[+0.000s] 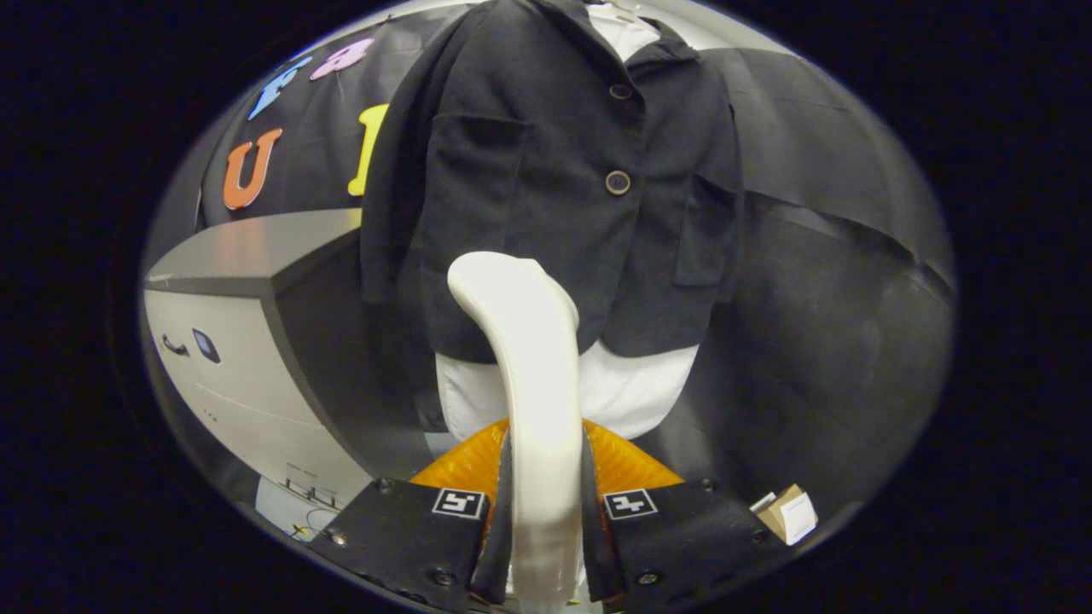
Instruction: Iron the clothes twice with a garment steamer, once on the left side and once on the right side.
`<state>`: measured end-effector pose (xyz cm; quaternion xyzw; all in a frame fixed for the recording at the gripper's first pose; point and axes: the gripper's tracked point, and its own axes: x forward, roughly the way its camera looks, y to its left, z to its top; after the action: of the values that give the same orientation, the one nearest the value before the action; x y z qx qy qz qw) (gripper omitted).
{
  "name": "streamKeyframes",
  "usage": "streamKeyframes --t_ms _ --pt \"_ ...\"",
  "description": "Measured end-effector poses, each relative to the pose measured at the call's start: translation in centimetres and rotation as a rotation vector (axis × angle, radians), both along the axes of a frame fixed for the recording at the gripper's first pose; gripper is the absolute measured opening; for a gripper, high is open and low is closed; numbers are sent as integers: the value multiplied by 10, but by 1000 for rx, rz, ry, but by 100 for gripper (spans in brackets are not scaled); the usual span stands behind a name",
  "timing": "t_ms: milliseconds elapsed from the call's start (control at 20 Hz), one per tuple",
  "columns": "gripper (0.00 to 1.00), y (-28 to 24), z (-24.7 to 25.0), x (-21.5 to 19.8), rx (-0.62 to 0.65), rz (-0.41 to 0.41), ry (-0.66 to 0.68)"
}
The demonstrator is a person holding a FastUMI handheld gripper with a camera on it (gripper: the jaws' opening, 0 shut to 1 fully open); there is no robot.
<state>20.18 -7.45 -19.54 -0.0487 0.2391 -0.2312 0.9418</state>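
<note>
One steamer (531, 375) is clamped between the tongs (543, 503), its head against one dark jacket (546, 196) with two buttons (618, 182).

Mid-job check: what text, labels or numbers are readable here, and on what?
No readable text on the black jacket or white steamer, which the hand-held gripper is shut on.
Square code markers on the fingers: patterns, not words.
Markings on the grey cabinet: too small.
White label on the small box: unreadable.
</note>
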Motion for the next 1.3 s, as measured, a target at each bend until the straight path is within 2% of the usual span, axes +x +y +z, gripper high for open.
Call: streamKeyframes --t_ms 200,400,550,700,850,1050,1300 --pt "37 0 -18 -2 8 -18 32" --pt "37 -5 18 -24 17 -48 -41" --pt "37 -25 78 -45 11 -98 -156" --pt "37 -56 160 -67 -5 -149 -296" --pt "37 -93 246 -64 -34 -168 -453" --pt "37 -123 348 -48 -70 -124 -664" --pt "37 -157 422 -33 -109 -58 -814"
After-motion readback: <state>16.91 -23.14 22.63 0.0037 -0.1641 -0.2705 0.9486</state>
